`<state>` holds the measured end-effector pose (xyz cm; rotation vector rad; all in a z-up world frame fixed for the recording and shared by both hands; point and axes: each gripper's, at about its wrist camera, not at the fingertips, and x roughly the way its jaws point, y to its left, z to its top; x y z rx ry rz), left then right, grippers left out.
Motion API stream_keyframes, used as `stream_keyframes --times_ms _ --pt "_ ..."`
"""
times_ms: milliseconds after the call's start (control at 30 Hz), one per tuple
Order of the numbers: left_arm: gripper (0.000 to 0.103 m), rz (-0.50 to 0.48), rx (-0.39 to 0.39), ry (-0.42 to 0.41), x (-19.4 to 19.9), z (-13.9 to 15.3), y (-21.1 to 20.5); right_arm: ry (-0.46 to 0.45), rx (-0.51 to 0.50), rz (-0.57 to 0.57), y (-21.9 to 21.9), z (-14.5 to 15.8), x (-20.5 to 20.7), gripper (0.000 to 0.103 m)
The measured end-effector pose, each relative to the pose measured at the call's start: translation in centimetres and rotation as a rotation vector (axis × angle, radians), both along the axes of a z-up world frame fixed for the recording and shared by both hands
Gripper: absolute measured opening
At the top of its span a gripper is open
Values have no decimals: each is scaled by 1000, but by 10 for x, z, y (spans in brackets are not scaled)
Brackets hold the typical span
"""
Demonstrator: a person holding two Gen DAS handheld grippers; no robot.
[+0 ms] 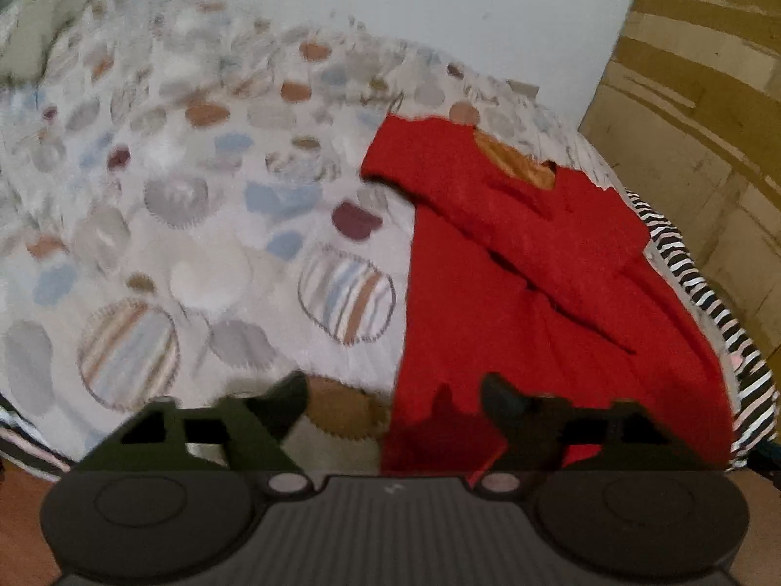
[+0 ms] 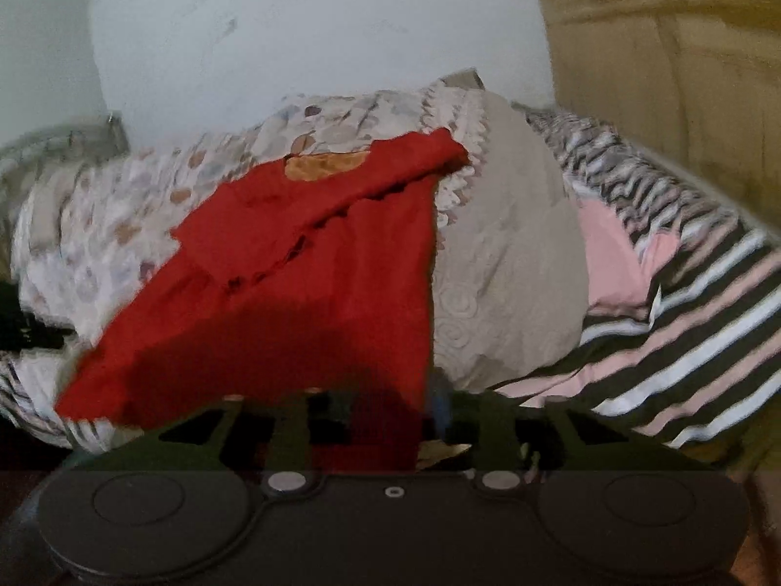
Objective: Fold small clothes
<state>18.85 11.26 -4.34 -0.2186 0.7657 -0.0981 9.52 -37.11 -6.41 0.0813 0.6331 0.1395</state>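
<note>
With its jaws spread wide over the near hem, the left gripper point(image 1: 394, 398) clamps nothing, and the right gripper point(image 2: 385, 408) stands part open astride the same edge, pads seemingly off the cloth. Beyond them the red garment point(image 1: 551, 283) lies on the patterned bedspread point(image 1: 195, 185), one sleeve crossed over its body, probably laid flat for the next fold.

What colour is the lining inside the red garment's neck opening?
Orange-gold lining inside the red garment; clearest in the right wrist view.
</note>
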Motion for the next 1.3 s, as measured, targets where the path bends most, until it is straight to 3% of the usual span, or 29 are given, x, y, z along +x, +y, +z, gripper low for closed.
stream_keyframes --times_ms 67,200,267,500,633,767,833,900,1033,1133,1167,1300 --pt "102 -7 34 -37 -5 5 -7 -16 -102 59 12 -2 -5 70" --pt "102 -30 67 -66 -10 10 -18 -42 -314 177 42 -18 -15 91" --pt "102 -35 70 -58 -10 9 -21 -57 -411 217 57 -29 -18 97" --pt "102 -35 60 -37 -13 5 -22 -95 -869 266 99 -88 -13 102" --pt "102 -31 66 -28 -14 4 -22 -202 -1124 241 108 -121 -14 102" --pt "102 -33 69 -24 -14 4 -23 -310 -1292 258 111 -142 -16 102" --pt "102 -38 73 -27 -15 5 -24 -338 -1336 283 109 -146 -17 99" --pt "102 -49 78 -37 -17 5 -26 -357 -1361 298 104 -147 -19 82" --pt "102 -84 71 -69 -22 5 -31 -385 -1353 305 92 -138 -22 64" --pt "102 -111 77 -106 -29 7 -36 -379 -1319 352 84 -126 -29 33" --pt "102 -125 81 -123 -32 8 -38 -389 -1321 366 82 -122 -32 18" --pt "102 -192 115 -193 -46 10 -49 -377 -1258 434 73 -92 -41 13"
